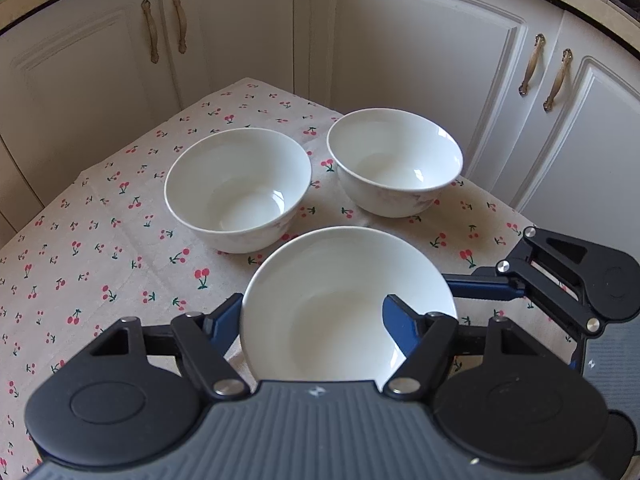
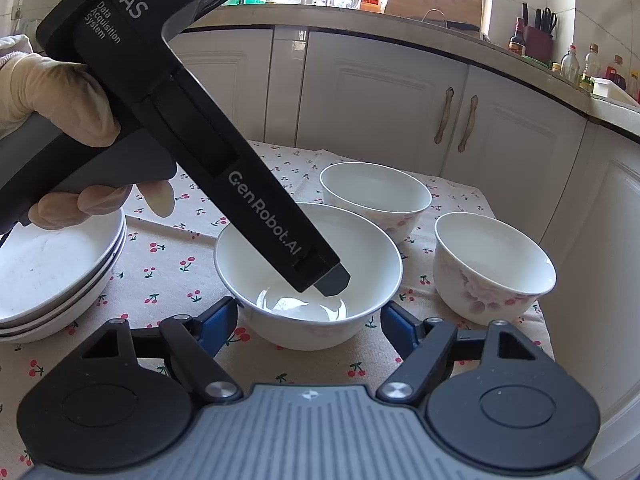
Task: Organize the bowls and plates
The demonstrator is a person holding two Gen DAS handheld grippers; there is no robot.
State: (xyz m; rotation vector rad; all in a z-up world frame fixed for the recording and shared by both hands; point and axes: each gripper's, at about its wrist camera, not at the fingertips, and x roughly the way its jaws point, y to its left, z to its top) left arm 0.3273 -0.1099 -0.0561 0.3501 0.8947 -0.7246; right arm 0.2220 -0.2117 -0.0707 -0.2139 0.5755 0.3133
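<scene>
A plain white bowl [image 1: 340,300] stands on the cherry-print tablecloth [image 1: 100,248] with both grippers on it. My left gripper [image 1: 312,308] is shut on it, with one blue finger outside the left rim and the other inside the bowl. In the right wrist view its black body slants down from the upper left into that bowl [image 2: 280,308]. My right gripper [image 2: 308,314] clasps the bowl's lower wall from both sides, pads touching. Two more white bowls [image 1: 238,188] [image 1: 394,160] stand behind it. A stack of white plates [image 2: 52,276] lies at the left.
A gloved hand [image 2: 52,96] holds the left gripper. White cabinet doors [image 1: 420,60] stand close behind the table. The table's right edge [image 1: 500,208] runs near the right-hand bowl [image 2: 492,256]. Bottles and a knife block stand on the counter [image 2: 580,68].
</scene>
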